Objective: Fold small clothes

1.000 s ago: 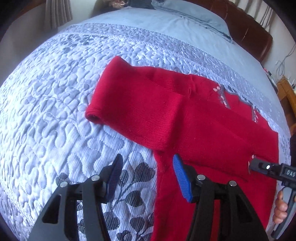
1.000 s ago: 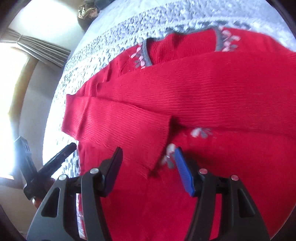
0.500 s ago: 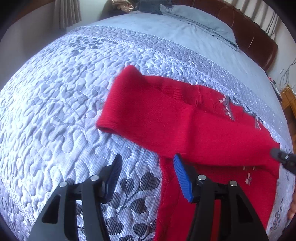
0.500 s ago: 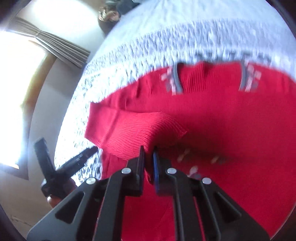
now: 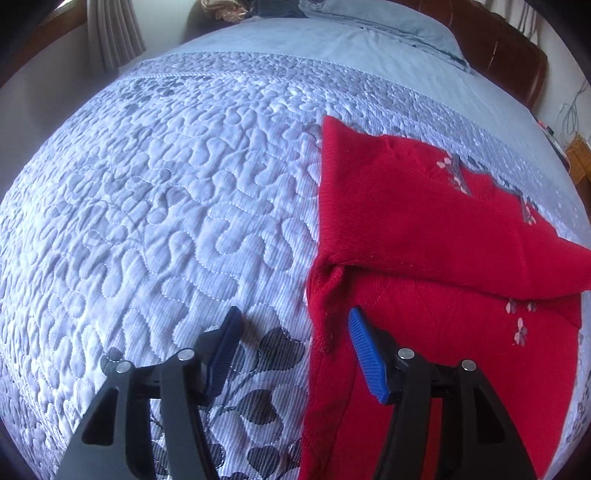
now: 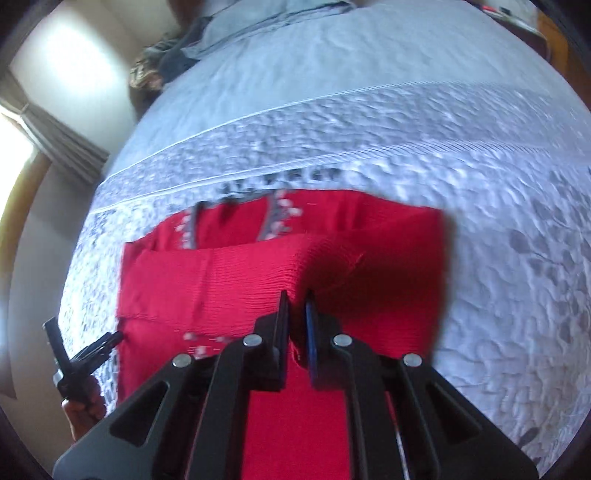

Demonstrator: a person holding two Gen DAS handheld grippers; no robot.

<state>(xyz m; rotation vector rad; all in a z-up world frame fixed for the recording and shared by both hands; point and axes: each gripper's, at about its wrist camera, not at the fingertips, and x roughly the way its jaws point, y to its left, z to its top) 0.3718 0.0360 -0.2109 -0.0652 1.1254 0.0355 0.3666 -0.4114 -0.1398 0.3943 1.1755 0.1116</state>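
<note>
A small red knit sweater (image 5: 424, 229) with a grey collar and pink flower marks lies on the quilted bed. One sleeve is folded across its chest. My left gripper (image 5: 291, 332) is open and empty, hovering at the sweater's left edge; one blue pad is over the red knit, the other over the quilt. My right gripper (image 6: 295, 314) is shut on the sleeve of the sweater (image 6: 258, 266), holding it above the chest. The left gripper also shows in the right wrist view (image 6: 85, 354), at the sweater's left side.
The grey-blue quilted bedspread (image 5: 166, 206) stretches wide to the left of the sweater. A pillow (image 5: 388, 22) and a brown headboard (image 5: 509, 62) lie at the far end. Curtains (image 5: 114, 37) hang at the back left. A pile of dark clothes (image 6: 166, 62) sits far off.
My right gripper has shut on the sleeve and drawn it across the chest to the right. The left gripper has pulled back and stays open.
</note>
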